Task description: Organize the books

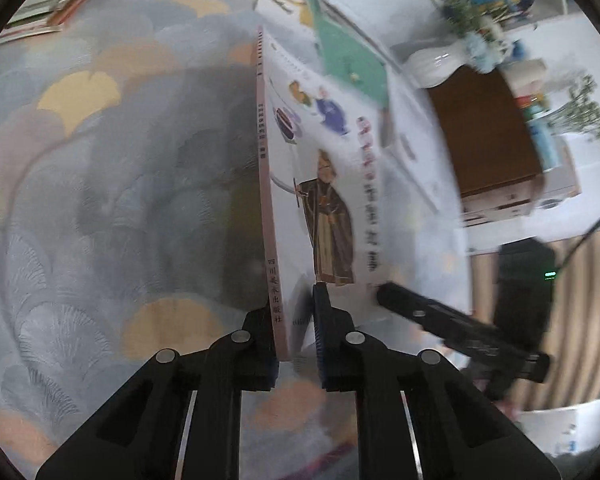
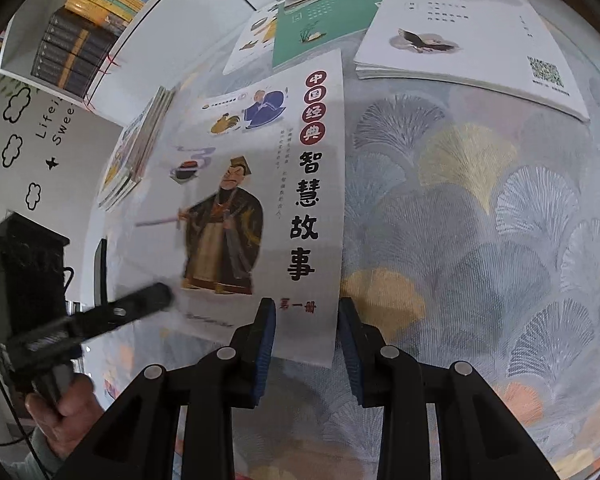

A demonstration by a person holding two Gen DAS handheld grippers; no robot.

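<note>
Your left fingers (image 1: 276, 344) were clamped on the bottom corner of the storybook (image 1: 324, 200) by its spine, holding it tilted above the worktop (image 1: 100, 200). Your right fingers (image 2: 306, 344) straddled its lower edge; whether they pinched it I could not tell. Sorting looked barely underway: a green book (image 2: 324, 20), a white book (image 2: 472, 40) and a small stack (image 2: 140, 148) lay scattered on the cloth. The bookshelf (image 2: 80, 40) beyond already held rows of books.

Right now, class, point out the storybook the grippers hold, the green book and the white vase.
storybook (image 2: 260, 200), right wrist view, on its front cover.
green book (image 2: 324, 24), right wrist view, on its cover.
white vase (image 1: 432, 66), left wrist view, on its belly.
</note>
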